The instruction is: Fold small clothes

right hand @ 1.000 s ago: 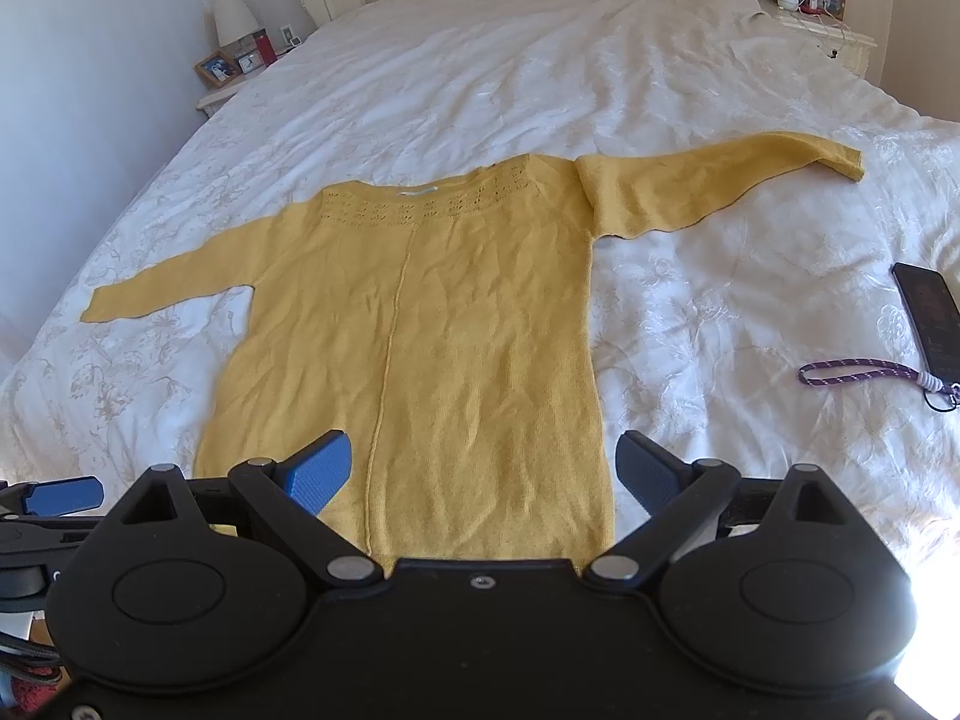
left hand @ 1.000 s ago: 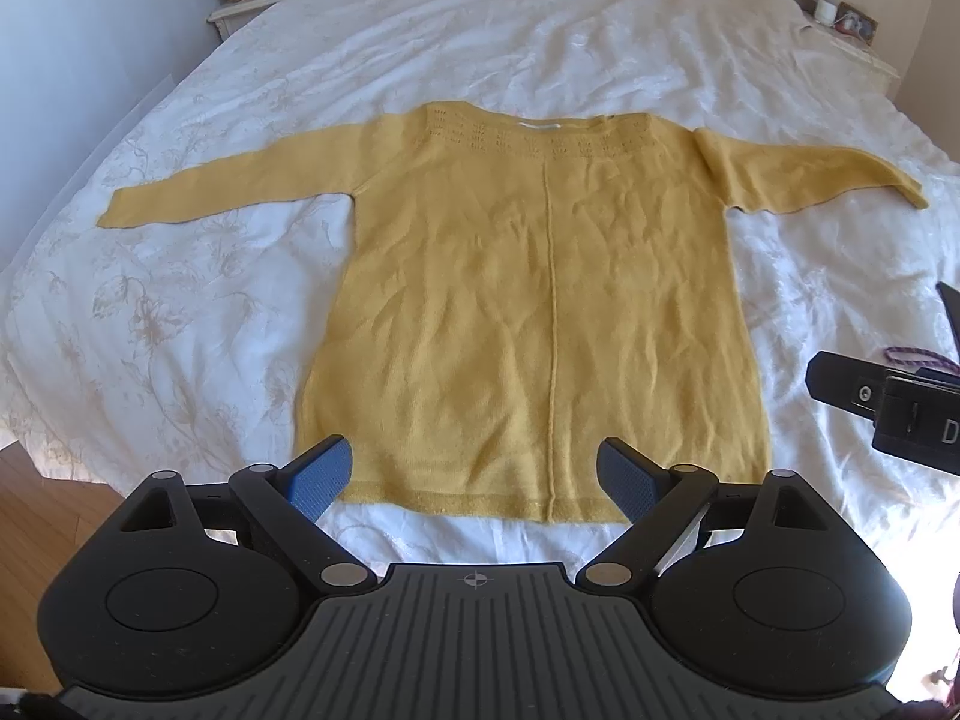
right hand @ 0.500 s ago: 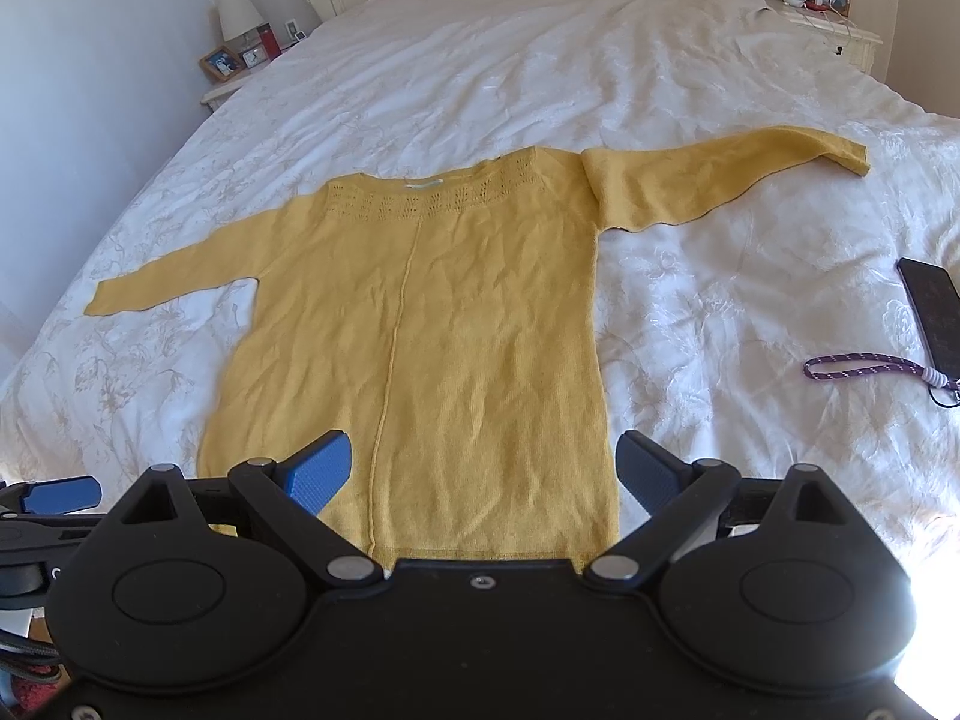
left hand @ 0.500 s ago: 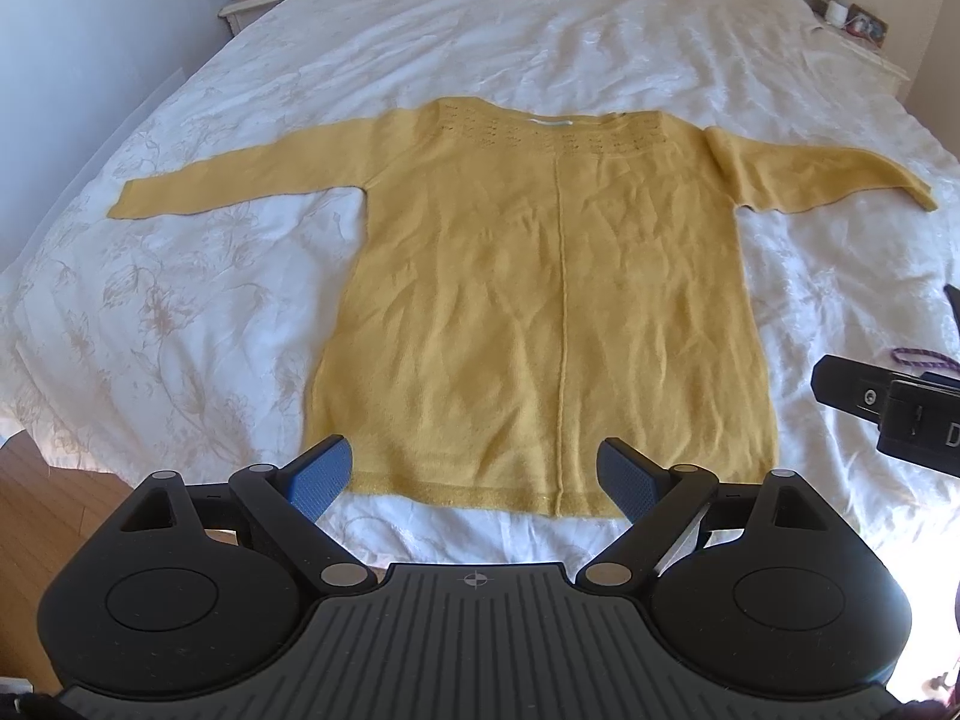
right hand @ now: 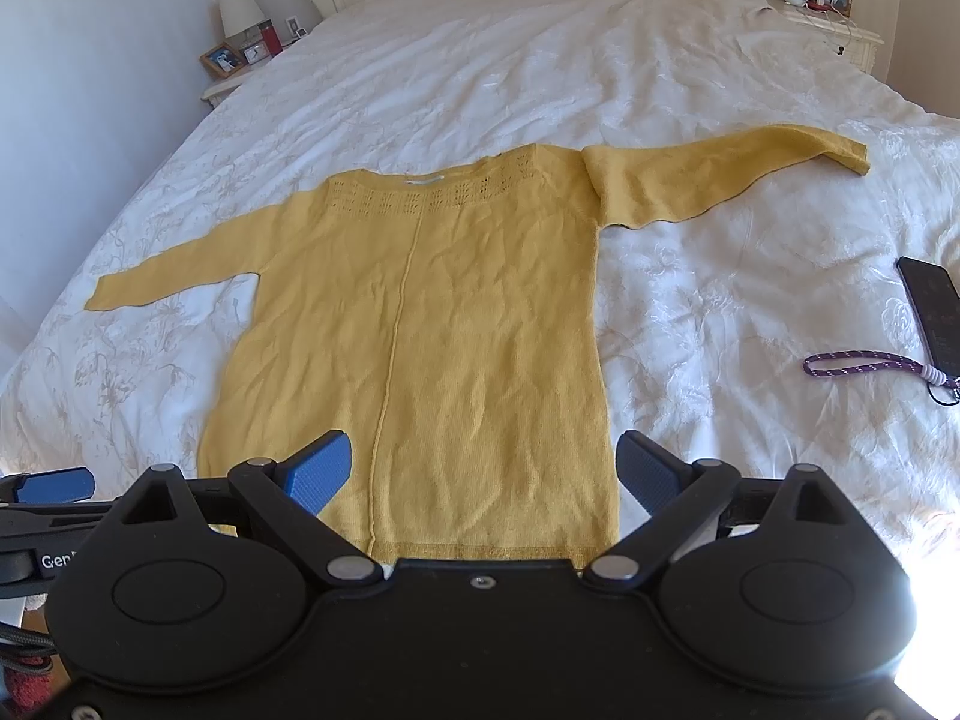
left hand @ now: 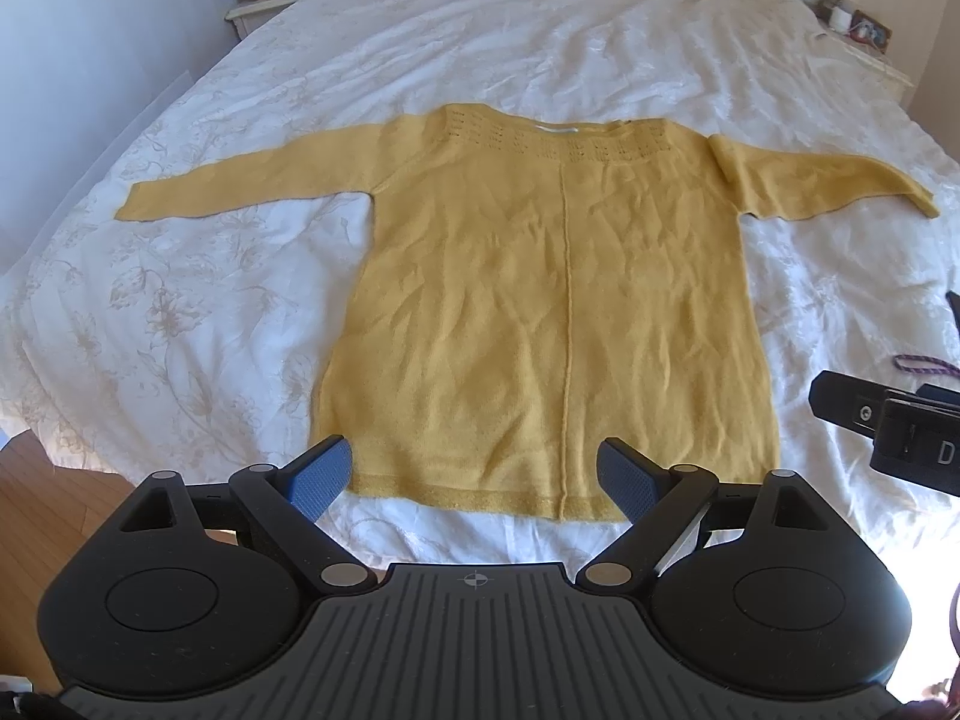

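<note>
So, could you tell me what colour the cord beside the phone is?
Purple with pale flecks; the cord shows best in the right wrist view.

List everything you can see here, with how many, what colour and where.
sweater: one, mustard yellow, spread flat on the bed, sleeves out
bedspread: one, white with faint floral print, covering the bed
phone: one, black, on the bed right of the sweater
lanyard: one, purple, beside the phone
nightstands: two, pale, either side of the headboard, holding lamps and framed photos
left hand-held gripper: black with blue pads, open, above the hem
right hand-held gripper: same colours, open, above the hem
</note>
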Motion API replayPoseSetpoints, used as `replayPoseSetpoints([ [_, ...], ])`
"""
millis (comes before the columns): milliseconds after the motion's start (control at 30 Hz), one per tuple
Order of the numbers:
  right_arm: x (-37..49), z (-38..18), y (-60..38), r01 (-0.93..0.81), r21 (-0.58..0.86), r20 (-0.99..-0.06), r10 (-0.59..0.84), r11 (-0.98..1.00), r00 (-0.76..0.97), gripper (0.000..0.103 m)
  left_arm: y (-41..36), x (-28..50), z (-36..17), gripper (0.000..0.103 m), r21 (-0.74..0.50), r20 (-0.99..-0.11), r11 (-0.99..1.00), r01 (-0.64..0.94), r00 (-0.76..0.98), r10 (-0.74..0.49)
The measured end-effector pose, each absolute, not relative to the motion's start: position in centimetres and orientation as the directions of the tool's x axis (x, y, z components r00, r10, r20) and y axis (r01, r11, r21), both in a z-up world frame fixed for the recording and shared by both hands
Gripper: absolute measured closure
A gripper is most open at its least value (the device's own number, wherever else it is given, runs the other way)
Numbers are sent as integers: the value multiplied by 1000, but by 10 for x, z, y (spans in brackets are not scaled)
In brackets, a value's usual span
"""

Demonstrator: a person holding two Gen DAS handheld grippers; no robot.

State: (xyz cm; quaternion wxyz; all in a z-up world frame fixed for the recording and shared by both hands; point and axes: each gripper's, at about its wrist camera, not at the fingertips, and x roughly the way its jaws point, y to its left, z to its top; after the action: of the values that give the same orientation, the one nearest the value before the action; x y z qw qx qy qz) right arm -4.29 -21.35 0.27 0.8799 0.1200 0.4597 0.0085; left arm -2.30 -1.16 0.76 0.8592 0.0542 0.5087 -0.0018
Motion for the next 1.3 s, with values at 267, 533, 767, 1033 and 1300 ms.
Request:
replayPoseSetpoints([
  [267, -43, 2, -210, 86, 216, -810, 129, 973, 573, 7, -7, -22, 8, 14, 91, -876, 995, 47, 480, 57],
  [533, -36, 2, -204, 63, 206, -813, 135, 977, 567, 7, -1, -20, 8, 14, 83, -875, 996, 24, 480, 62],
  [767, -30, 2, -199, 37, 210, -803, 151, 977, 577, 7, 4, -18, 7, 14, 93, -875, 996, 4, 477, 80],
  [1033, -17, -8, -199, 40, 232, -807, 170, 972, 566, 7, 12, 0, 1, 14, 90, -883, 996, -15, 461, 87],
  [1300, 18, -6, -199, 60, 213, -786, 135, 975, 604, 7, 12, 52, -1, 14, 78, -873, 996, 35, 485, 52],
])
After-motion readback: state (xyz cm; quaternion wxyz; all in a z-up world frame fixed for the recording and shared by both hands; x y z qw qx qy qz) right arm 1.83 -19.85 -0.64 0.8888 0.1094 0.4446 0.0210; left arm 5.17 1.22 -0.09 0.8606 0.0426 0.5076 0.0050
